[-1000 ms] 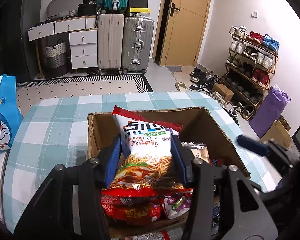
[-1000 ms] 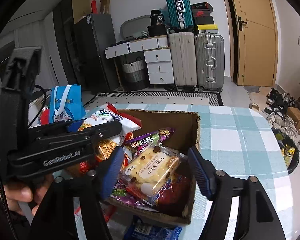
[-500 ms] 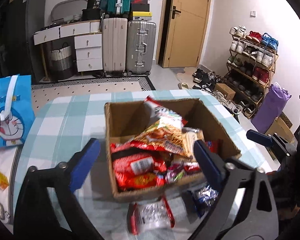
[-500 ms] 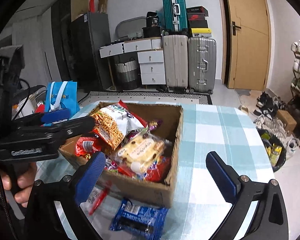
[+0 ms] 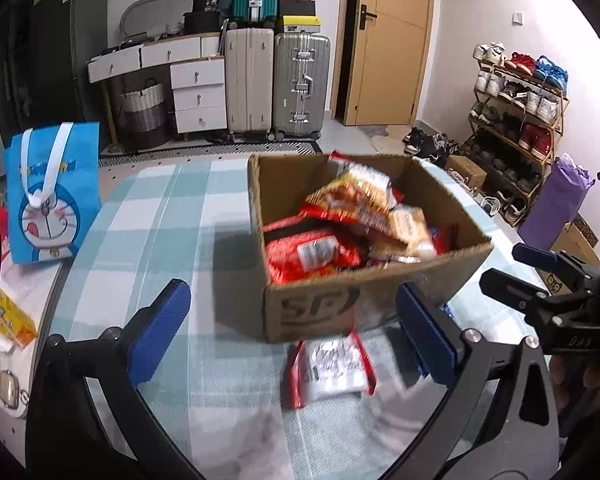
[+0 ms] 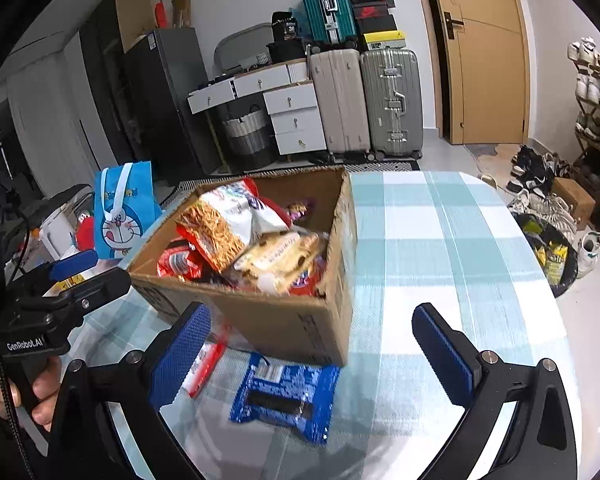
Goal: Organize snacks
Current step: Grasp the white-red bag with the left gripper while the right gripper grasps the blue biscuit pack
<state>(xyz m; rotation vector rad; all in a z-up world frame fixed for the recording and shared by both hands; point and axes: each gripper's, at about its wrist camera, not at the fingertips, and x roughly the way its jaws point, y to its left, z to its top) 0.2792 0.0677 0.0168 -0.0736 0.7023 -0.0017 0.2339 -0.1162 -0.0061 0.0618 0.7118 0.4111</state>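
Note:
A cardboard box [image 5: 340, 304] [image 6: 300, 324] full of snack bags stands on the checked table. A noodle-snack bag [image 6: 224, 224] [image 5: 352, 196] lies on top of the pile. A red-and-silver packet [image 5: 332, 364] [image 6: 204, 364] lies on the table in front of the box. A blue cookie packet [image 6: 288, 396] lies beside it. My left gripper [image 5: 296, 336] is open and empty, held back from the box above the red-and-silver packet. My right gripper [image 6: 312, 356] is open and empty, above the blue packet.
A blue cartoon bag [image 5: 52, 192] [image 6: 124, 208] stands at the table's left edge, with a yellow packet [image 5: 8, 316] beside it. The table [image 6: 440, 248] stretches to the right of the box. Suitcases, drawers and a shoe rack stand on the floor behind.
My left gripper opened and let go of the noodle-snack bag, which now lies in the box. Both grippers opened wide and pulled back from the box toward me.

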